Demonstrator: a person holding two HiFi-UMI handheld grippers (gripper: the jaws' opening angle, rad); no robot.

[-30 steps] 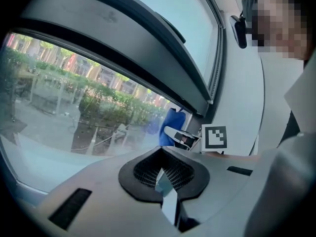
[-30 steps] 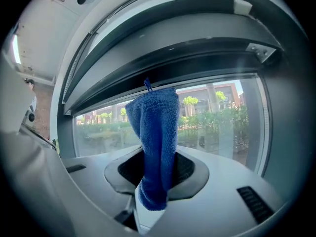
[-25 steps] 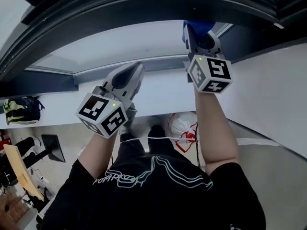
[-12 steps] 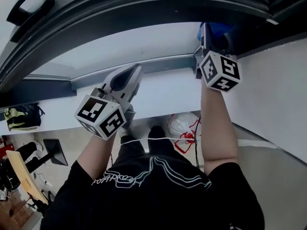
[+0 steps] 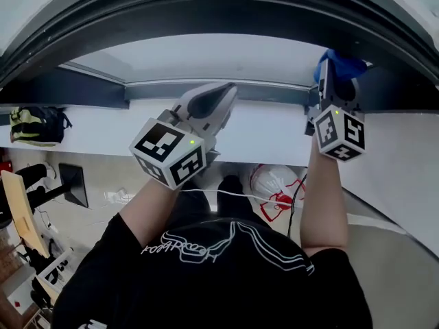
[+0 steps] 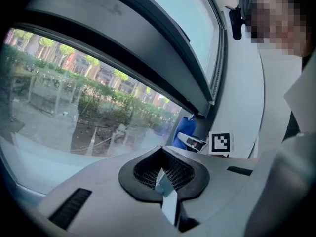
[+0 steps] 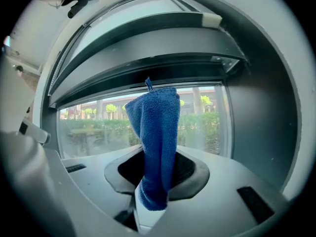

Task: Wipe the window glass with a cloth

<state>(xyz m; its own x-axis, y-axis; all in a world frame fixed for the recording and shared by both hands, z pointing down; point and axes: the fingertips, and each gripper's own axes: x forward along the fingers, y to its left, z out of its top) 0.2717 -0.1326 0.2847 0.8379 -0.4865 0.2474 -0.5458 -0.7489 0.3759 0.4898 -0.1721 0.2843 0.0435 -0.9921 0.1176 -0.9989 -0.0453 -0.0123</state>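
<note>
Two hand-held grippers are raised to a dark-framed window, seen from the head view above the person's forearms. The right gripper (image 5: 334, 81) is clamped on a blue cloth (image 5: 341, 66), which sits at the far right end of the window glass (image 5: 206, 57), tucked under the curved dark frame (image 5: 206, 12). In the right gripper view the cloth (image 7: 158, 132) stands upright out of the right gripper (image 7: 152, 194), its tip reaching the underside of the frame's upper rail (image 7: 148, 65). The grey upright of the frame (image 7: 256, 122) stands close on the right, while the pane (image 7: 94, 127) runs open to the left. Whether the cloth touches the glass cannot be told. The left gripper (image 5: 218, 96) hangs apart from it over the white sill (image 5: 89, 139), and the left gripper view shows the left gripper (image 6: 167, 189) with jaws pressed together and nothing gripped. Through the pane (image 6: 59, 107) trees and buildings show. Black-and-white square markers cover the cube (image 5: 337, 133) on each gripper. White script runs across the person's black shirt (image 5: 206, 252) but cannot be read. Red print marks a white plastic bag (image 5: 271, 182) on the floor, also unreadable.
</note>
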